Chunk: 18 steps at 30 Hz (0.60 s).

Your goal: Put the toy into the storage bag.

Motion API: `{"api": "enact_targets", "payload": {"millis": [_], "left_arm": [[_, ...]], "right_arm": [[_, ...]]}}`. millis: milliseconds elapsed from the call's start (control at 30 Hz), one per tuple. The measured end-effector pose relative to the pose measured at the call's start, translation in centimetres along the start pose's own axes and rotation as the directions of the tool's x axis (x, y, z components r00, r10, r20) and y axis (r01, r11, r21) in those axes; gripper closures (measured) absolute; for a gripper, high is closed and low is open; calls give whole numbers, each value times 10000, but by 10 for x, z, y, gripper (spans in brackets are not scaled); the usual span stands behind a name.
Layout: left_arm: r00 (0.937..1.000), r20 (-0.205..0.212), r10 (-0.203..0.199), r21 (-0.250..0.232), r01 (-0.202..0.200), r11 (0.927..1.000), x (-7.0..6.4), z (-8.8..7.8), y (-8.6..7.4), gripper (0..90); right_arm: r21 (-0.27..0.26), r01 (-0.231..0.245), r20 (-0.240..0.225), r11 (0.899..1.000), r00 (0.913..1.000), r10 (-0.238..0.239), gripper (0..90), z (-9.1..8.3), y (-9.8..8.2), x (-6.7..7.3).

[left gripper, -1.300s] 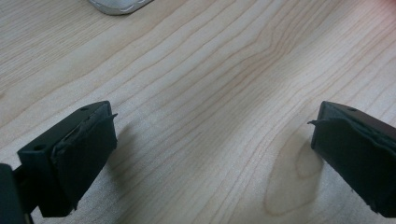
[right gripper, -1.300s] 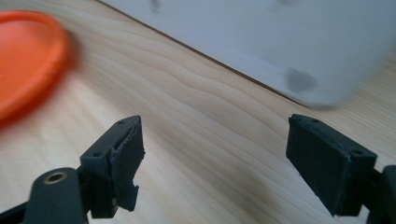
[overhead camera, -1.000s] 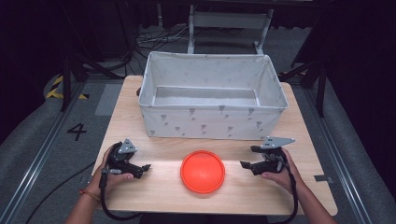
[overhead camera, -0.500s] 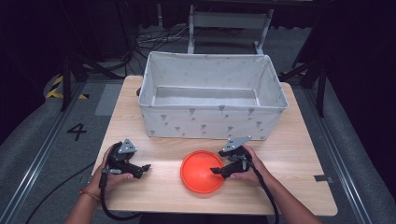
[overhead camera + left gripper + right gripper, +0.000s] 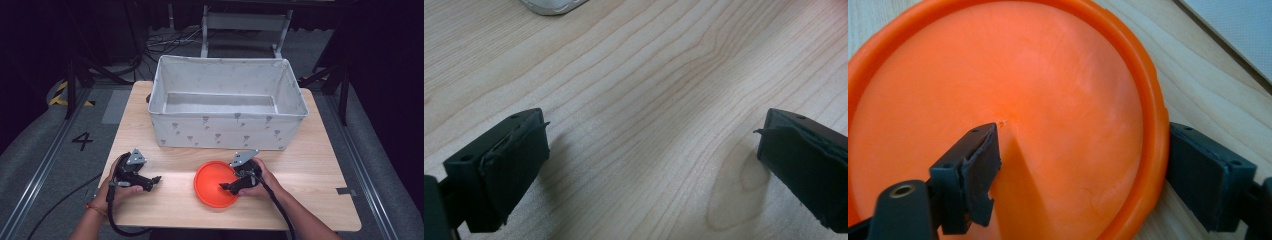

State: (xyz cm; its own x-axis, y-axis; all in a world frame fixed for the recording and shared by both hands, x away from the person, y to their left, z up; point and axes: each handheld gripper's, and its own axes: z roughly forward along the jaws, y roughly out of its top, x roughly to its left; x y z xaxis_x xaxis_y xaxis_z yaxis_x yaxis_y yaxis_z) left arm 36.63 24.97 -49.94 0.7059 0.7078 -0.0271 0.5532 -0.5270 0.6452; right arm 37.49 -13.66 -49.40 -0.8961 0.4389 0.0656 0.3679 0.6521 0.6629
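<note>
Orange plate (image 5: 216,183) lying near the front edge of the surface (image 5: 320,170), before the cloth bin (image 5: 227,107). Right gripper (image 5: 231,186) fingers spread astride its rim; left gripper (image 5: 149,183) spread, empty. Risk: shallow bite, rim slipping out on lifting.

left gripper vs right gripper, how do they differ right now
The left gripper has bare wooden table between its jaws; the right gripper straddles the orange plate's rim, one jaw inside, one outside. The left gripper rests at the table's left part, apart from the plate; the right gripper is over the plate. Both are open and hand-held.
</note>
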Motion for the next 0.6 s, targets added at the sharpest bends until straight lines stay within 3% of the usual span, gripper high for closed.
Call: {"api": "enact_targets", "payload": {"millis": [67,167,367,400,500,600], "left_arm": [[10000,27,-24,-3,24,10000,0,0,0,5],[10000,36,-17,1,17,10000,0,0,0,5],[10000,22,6,-6,-6,10000,1,0,0,5],[10000,23,5,-7,-5,10000,0,0,0,5],[10000,29,6,-7,-6,10000,1,0,0,5],[10000,39,-6,-12,6,10000,1,0,0,5]], "right_arm": [[-30,-164,82,9999,9998,164,302,-2,1,-2],[-186,-692,115,9974,9975,694,504,-5,0,-9],[-117,-905,55,9958,9959,906,624,-9,2,-13],[-170,-1154,-237,9932,9931,1150,674,-15,0,-18],[-296,-1198,-521,9924,9916,1182,728,-23,-1,-21],[-477,-962,-773,9942,9927,923,775,-33,1,-19]]}}
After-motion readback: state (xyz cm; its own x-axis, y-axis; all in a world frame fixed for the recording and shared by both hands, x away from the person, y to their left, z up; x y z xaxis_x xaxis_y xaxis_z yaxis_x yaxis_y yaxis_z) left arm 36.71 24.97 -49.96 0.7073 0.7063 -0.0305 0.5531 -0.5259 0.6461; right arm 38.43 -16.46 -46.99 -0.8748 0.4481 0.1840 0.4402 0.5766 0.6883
